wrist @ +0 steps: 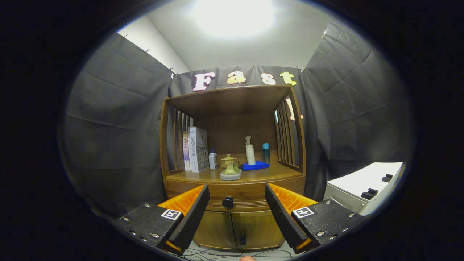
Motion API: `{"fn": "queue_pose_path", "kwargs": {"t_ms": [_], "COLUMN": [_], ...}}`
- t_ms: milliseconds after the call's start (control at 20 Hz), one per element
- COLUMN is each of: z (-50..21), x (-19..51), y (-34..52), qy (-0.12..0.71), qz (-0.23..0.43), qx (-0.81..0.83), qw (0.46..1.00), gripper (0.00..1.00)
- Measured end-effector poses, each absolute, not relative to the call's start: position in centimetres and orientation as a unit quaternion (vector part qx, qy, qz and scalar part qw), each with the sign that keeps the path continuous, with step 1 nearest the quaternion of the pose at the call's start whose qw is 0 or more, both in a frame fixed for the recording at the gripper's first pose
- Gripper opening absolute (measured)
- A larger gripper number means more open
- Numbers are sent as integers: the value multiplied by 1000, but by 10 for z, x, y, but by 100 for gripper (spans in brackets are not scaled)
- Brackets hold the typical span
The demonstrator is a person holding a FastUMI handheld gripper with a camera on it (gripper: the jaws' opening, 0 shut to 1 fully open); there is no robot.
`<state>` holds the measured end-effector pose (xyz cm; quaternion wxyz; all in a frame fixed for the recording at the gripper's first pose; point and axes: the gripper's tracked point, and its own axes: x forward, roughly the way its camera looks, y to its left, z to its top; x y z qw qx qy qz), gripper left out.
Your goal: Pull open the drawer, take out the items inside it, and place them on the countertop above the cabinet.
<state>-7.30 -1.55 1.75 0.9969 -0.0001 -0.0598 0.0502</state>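
Observation:
A brown wooden cabinet point(232, 108) stands ahead against the booth wall. Its drawer point(237, 194) is closed, with a dark round knob point(227, 202) on its front. My gripper point(236, 203) is open, its fingers spread wide to either side of the knob and a short way in front of it, touching nothing. The countertop point(261, 174) above the drawer carries a small yellow-green teapot point(230, 165) on a grey block, a blue cloth point(255, 166), a white pump bottle point(250, 150), a blue bottle point(266, 152), a small white bottle point(213, 159) and some books point(195, 149).
Two lower cabinet doors point(237, 228) sit under the drawer. A white box-like unit point(366, 188) stands to the right of the cabinet. Cables point(217, 253) lie on the floor below. Slatted side panels point(288, 136) flank the open shelf.

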Motion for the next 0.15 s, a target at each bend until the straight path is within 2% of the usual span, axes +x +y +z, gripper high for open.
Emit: {"fn": "queue_pose_path", "kwargs": {"t_ms": [150], "z": [20], "x": [-73], "y": [-18], "qy": [-62], "qz": [48], "qx": [7], "qw": [997], "gripper": [96]}}
